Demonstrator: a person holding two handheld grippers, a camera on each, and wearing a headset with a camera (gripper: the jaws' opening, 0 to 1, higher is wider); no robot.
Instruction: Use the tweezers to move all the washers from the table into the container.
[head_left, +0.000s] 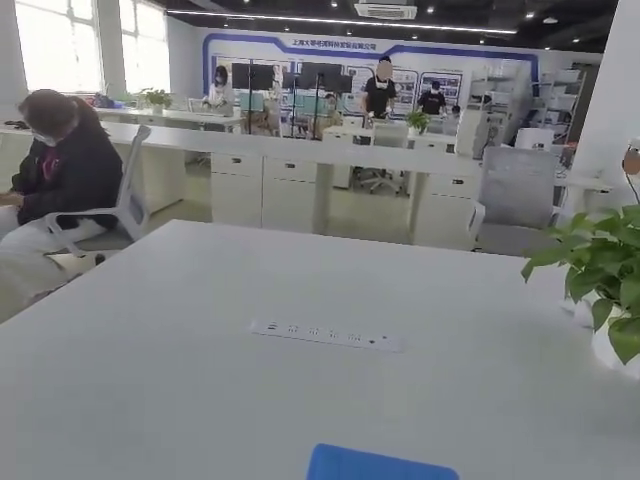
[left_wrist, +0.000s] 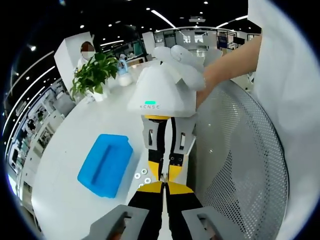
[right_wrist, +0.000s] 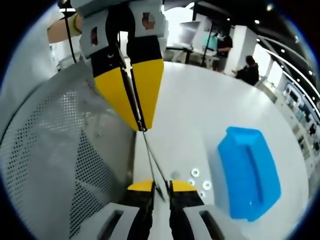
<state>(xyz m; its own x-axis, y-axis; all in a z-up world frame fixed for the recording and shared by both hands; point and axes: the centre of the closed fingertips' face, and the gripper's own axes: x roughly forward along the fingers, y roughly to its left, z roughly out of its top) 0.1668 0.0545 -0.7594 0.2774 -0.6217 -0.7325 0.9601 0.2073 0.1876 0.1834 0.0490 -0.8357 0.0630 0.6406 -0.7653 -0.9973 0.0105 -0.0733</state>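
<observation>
left gripper (left_wrist: 163, 186): jaws pressed together on the handle end of the tweezers (right_wrist: 150, 155); seen from the right gripper view it comes in from 12 o'clock, yellow pads flat against the metal.
right gripper (right_wrist: 160, 189): jaws narrowed to a slim gap with the tweezers' tip end between them; can't tell whether they actually pinch it.
grippers: face each other nose to nose, tips nearly meeting, tweezers bridging the two.
tweezers: thin metal, off the table, running straight from one gripper's jaws to the other's.
washers (right_wrist: 195, 173): several small rings loose on the white table (head_left: 200, 350), in a tight cluster at 2–3 o'clock of the right gripper's tips in the right gripper view, near them.
container (right_wrist: 247, 172): blue box on the table, just beside the washers at their 3 o'clock in the right gripper view. In the left gripper view it sits at their 9 o'clock.
chair (right_wrist: 60, 150): mesh back, close by the grippers on the side away from the container.
head view: looks out across the table. Power strip (head_left: 328, 335) mid-table, plant (head_left: 600, 270) at 3 o'clock, blue container edge at 6 o'clock.
</observation>
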